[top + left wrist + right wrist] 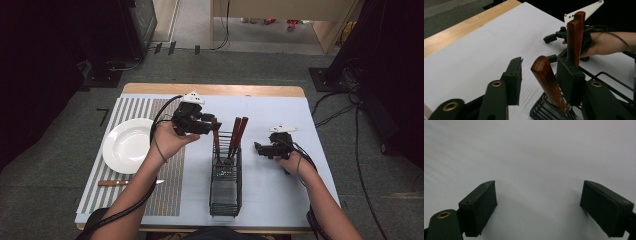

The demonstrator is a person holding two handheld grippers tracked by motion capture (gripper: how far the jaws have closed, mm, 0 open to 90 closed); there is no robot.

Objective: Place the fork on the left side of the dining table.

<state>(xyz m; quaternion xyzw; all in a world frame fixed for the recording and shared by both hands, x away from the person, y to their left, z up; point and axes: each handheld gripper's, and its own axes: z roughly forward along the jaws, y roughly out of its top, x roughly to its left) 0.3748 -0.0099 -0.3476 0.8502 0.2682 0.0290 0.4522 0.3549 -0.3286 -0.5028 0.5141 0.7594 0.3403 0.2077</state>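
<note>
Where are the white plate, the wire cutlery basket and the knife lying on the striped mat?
white plate (127, 145), high view, on its centre well.
wire cutlery basket (225, 200), high view, on its near mesh floor.
knife (114, 183), high view, on its wooden handle.

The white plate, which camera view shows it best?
The high view: the white plate lies whole and bare on the striped mat, left of the wire basket. The two gripper views face the white tabletop and the basket instead.
</note>
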